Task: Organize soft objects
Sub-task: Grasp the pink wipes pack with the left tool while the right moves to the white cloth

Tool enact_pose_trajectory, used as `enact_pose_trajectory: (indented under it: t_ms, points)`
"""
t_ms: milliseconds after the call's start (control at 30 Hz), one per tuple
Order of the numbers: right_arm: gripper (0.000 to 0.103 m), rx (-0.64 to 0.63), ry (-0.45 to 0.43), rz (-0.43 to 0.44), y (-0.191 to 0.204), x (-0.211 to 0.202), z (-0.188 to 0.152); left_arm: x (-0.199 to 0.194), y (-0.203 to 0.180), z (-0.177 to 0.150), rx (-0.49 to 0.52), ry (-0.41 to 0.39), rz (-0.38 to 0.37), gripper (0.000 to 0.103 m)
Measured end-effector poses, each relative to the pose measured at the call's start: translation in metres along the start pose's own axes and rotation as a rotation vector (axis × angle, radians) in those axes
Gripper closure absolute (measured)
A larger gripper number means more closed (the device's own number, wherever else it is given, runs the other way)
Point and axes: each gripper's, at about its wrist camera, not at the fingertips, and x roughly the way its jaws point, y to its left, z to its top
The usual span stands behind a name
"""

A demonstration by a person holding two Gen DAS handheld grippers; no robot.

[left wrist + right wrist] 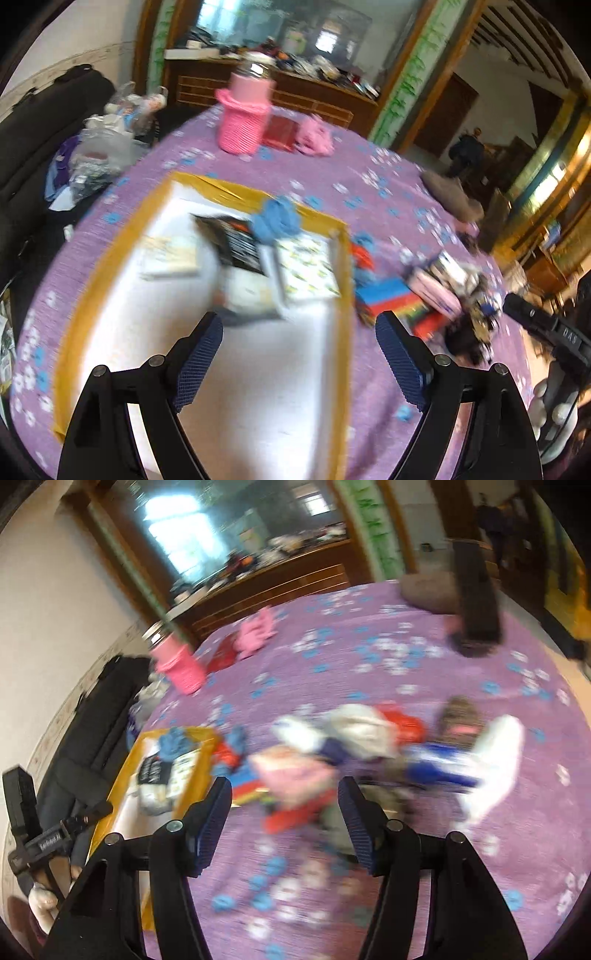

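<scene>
Worktop (369, 177), under purple flowered cloth, filling both views. Yellow-rimmed box (110, 254), white inside, left of centre in the left wrist view, holding small folded pieces and a blue soft item (277, 219) draped over its far rim. Pile of soft objects (354, 746), centre of the right wrist view and right of the box; blurred, apparently small garments or socks, white, red, pink and blue. Pink basket (242, 125) at upper centre of the left view. Left gripper (299, 360) above the box, fingers spread, empty. Right gripper (284, 821) just before the pile, fingers spread, empty. Likely light, limp, non-fragile; best pinched at a bunched fold on top.
</scene>
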Motion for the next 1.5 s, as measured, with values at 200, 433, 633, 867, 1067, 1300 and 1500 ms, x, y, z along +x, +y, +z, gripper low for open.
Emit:
enact_pose_trajectory:
  t_ms: [200, 433, 633, 867, 1067, 1300, 1500]
  points:
    - [0.044, 0.123, -0.082, -0.047, -0.069, -0.031, -0.003, 0.015, -0.048, -0.005, 0.068, 0.052, -0.022, 0.018]
    - [0.044, 0.211, -0.078, -0.039, -0.111, -0.03, -0.01, 0.052, -0.099, -0.01, 0.135, 0.12, -0.029, 0.018]
    - [0.044, 0.244, -0.074, -0.03, -0.13, -0.026, -0.014, 0.098, -0.13, -0.004, 0.088, 0.178, -0.085, 0.018]
    - [0.044, 0.252, -0.073, -0.024, -0.137, -0.024, -0.014, 0.153, -0.139, 0.014, -0.051, 0.237, -0.201, 0.021]
    - [0.044, 0.25, -0.069, -0.032, -0.142, -0.025, -0.01, 0.19, -0.134, 0.022, -0.139, 0.269, -0.232, 0.065]
    - [0.044, 0.251, -0.065, -0.065, -0.147, -0.025, -0.004, 0.193, -0.138, 0.021, -0.08, 0.255, -0.265, 0.077]
    - [0.044, 0.244, -0.053, -0.084, -0.15, -0.024, 0.001, 0.16, -0.132, 0.017, -0.048, 0.195, -0.297, 0.077]
